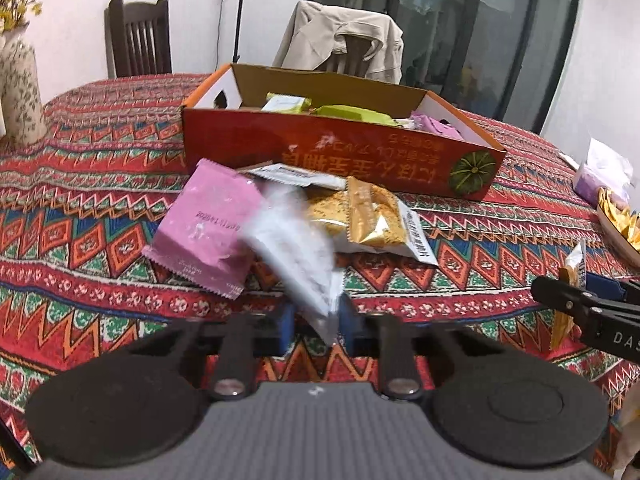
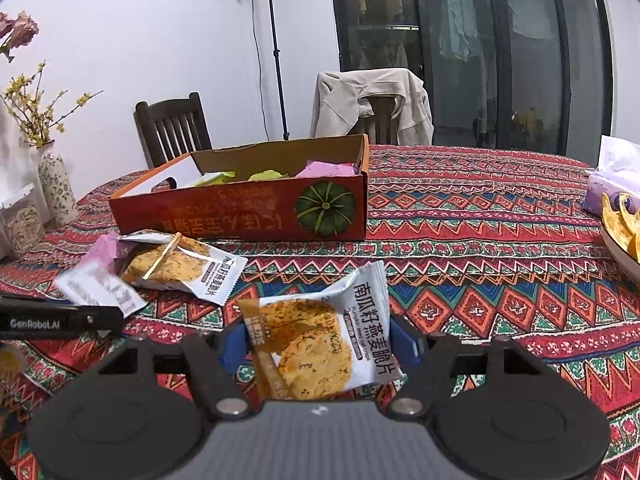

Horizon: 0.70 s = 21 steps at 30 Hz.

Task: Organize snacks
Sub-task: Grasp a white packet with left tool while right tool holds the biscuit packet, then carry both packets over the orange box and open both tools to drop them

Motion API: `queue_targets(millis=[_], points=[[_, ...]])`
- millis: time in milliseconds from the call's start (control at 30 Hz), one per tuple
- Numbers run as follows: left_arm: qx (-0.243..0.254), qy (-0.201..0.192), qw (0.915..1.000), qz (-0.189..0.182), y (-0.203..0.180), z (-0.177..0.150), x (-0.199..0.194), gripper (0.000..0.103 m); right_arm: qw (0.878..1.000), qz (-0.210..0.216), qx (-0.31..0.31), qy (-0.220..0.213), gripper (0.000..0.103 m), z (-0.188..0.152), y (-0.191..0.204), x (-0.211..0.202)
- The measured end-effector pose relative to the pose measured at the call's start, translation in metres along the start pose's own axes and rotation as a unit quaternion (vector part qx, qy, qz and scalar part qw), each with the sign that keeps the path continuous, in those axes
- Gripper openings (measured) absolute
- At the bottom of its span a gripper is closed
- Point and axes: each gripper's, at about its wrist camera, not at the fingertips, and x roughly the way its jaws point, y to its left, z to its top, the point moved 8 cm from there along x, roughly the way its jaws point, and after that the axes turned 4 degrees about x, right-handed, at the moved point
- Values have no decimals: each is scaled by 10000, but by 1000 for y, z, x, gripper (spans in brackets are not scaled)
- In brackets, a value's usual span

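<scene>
gripping a white oat-crisp packet (image 2: 320, 344), cookies pictured.

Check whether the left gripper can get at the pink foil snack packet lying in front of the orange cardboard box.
Probably not yet. The left gripper is shut on a white snack packet, so its jaws are occupied. Nothing blocks the pink foil snack packet; it lies just beyond on the tablecloth, free once the white one is dropped.

"GenRobot.AI" is showing in white on the black left gripper (image 2: 60, 322). "DAS" is showing on the right gripper (image 1: 592, 316). The oat crisp packet (image 2: 320, 344) is reading "南瓜籽燕麦脆片". The pink packet (image 1: 200, 232) is carrying a blurred date stamp beginning "2026".
</scene>
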Motion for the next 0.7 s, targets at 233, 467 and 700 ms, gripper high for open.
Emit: queue_targets(millis=[233, 467, 700], points=[[91, -217, 9995, -200, -2, 5, -12, 12, 10000, -29, -39, 9, 72, 2, 2, 1], [72, -396, 9986, -356, -2, 12, -25, 11, 9999, -100, -114, -23, 72, 6, 5, -3], [69, -672, 9968, -429, 2, 30, -43, 11, 9995, -163, -232, -125, 72, 17, 12, -11]])
